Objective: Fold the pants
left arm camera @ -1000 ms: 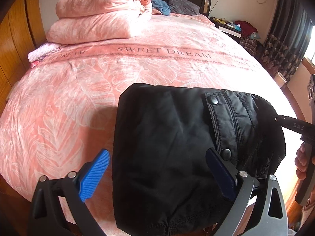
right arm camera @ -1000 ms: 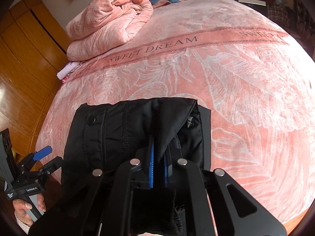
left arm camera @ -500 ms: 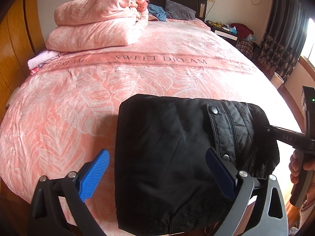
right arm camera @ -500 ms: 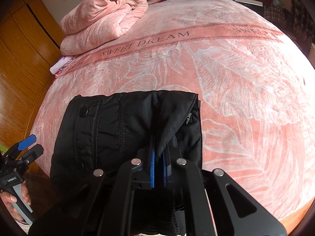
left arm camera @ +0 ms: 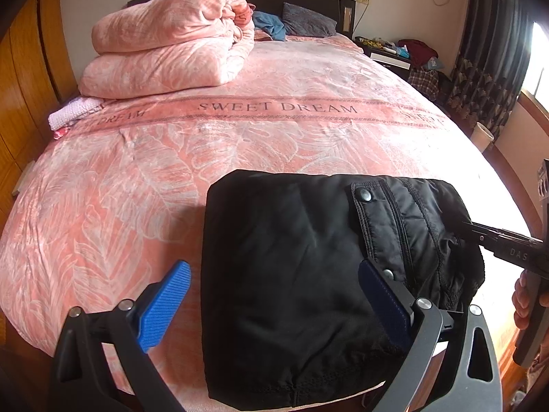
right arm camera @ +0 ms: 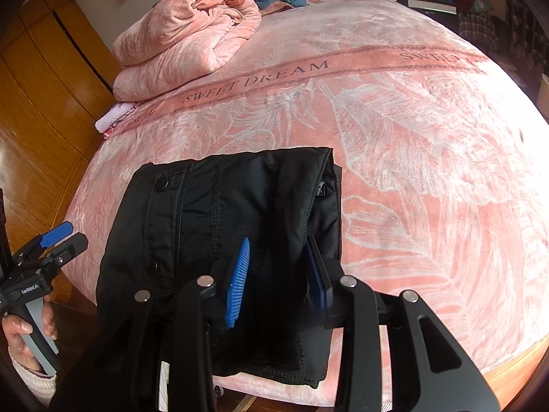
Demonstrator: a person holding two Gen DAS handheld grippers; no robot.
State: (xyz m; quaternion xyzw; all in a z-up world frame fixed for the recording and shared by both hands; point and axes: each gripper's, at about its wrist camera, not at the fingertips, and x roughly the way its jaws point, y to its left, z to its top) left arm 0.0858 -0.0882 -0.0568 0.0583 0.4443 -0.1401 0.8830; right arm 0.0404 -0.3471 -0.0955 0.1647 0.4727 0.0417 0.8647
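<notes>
1. The folded black pants (left arm camera: 302, 267) lie at the near edge of the bed (left arm camera: 240, 144), long axis toward the headboard.
2. The bedspread band reads "SWEET DREAM".
3. The right gripper (right arm camera: 278, 271) is opening, fabric loose between its pads; the left gripper (left arm camera: 274, 305) gapes wide, gripping nothing.

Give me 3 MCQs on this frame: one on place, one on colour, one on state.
1. Where do the black pants lie?
A. On the folded quilt
B. On the near edge of the bed
C. On the nightstand

2. What colour are the pads of the left gripper?
A. Red
B. Green
C. Blue

3. How do the right gripper's jaws stand?
A. Clamped flat on the cloth
B. Apart, with a fold of the pants between them
C. Holding the grey pillow

Answers: B, the pants sit near the bed's front edge, apart from the quilt; C, both pads show blue; B, the jaws are opening and cloth rises in the gap.
</notes>
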